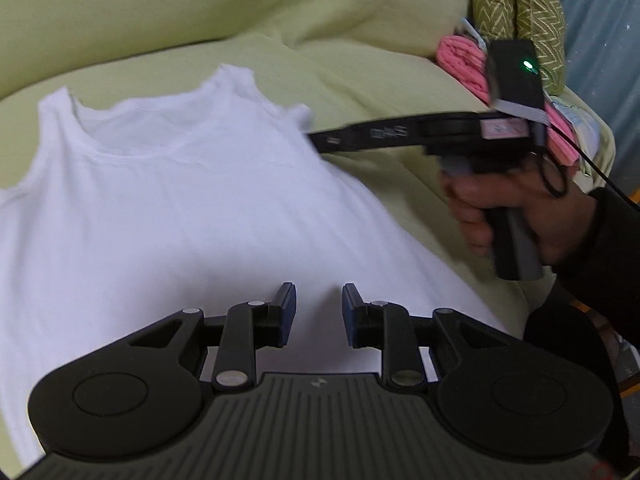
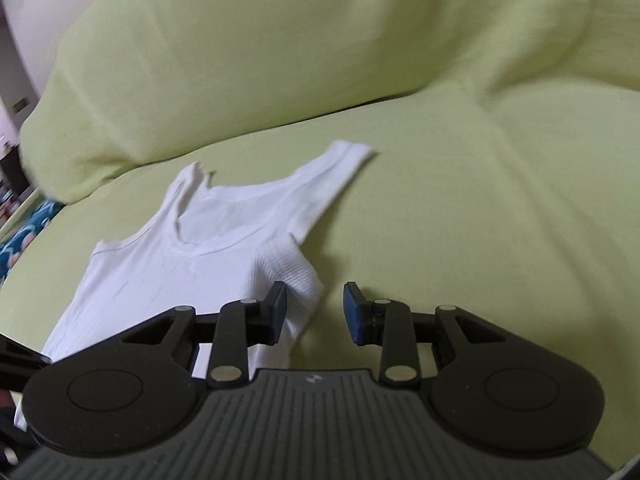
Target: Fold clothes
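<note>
1. A white tank top point(image 1: 168, 200) lies flat on a green sofa point(image 1: 360, 12).
2. The left gripper point(image 1: 319, 312) hovers over it, jaws apart, empty.
3. A hand point(image 1: 516, 216) holds the right gripper point(image 1: 320, 140) at the shirt's strap.

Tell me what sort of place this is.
Probably a home living room or bedroom: the white tank top lies on a sofa or bed under a green cover, with folded pink cloth beside a patterned cushion and a curtain behind.
</note>
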`<state>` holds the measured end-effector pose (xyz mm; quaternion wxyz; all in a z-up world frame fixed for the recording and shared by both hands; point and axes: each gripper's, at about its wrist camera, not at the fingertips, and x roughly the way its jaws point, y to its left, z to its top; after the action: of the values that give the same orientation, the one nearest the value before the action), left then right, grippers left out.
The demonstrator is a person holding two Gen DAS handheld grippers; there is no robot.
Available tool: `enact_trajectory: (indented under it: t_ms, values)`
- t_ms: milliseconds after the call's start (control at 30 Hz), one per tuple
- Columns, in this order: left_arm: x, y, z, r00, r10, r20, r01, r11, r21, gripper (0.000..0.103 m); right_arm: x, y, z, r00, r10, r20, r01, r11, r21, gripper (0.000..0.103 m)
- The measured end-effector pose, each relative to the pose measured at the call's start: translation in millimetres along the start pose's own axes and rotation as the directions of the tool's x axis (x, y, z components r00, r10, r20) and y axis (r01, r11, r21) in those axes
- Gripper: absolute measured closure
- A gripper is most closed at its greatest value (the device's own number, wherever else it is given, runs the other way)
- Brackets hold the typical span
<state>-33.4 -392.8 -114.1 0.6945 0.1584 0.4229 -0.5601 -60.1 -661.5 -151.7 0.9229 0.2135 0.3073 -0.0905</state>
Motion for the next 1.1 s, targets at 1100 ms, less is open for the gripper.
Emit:
enact_trajectory:
  t_ms: [1100]
  values:
    - [-34, 2, -31, 0.994, 0.090, 0.061, -0.092, 0.995, 0.032, 0.061, -130, 35, -111, 0.948, -0.310, -0.077, 0.312, 0.950, 0.020, 0.103]
